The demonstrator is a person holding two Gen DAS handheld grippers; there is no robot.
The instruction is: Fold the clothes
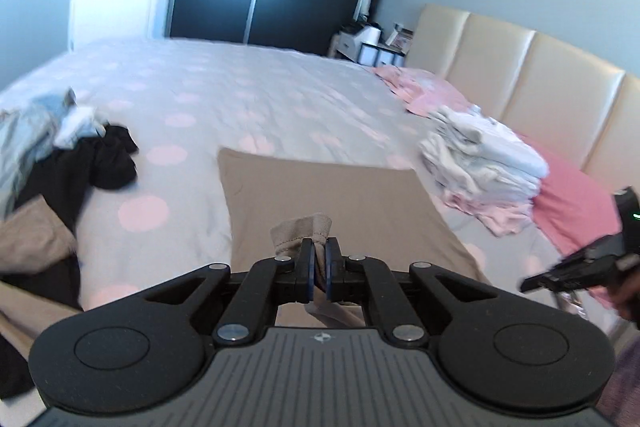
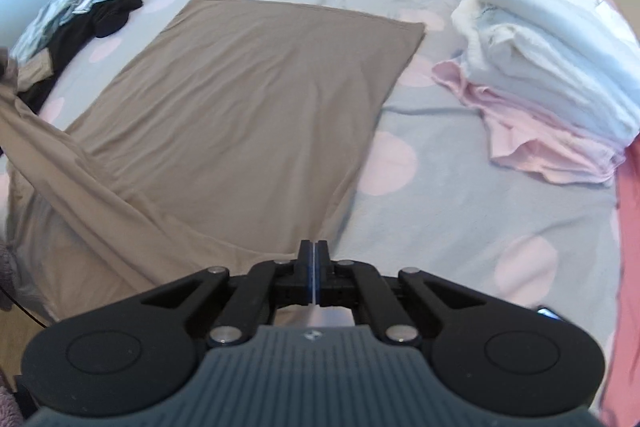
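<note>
Left wrist view: left gripper (image 1: 319,259) pinches a bunched corner of the taupe garment (image 1: 340,195), raised off the polka-dot duvet (image 1: 240,95). Right wrist view alone shows the garment's full spread beside the folded stack (image 2: 552,47), with the right gripper (image 2: 315,267) clamped thinly on its near edge.

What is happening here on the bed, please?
A person is folding a beige garment spread on the bed, with tongs in each hand. The left tongs are shut on a bunched corner of it. The right tongs are shut at its near edge. Folded clothes lie stacked at one side, unfolded clothes at the other.
</note>
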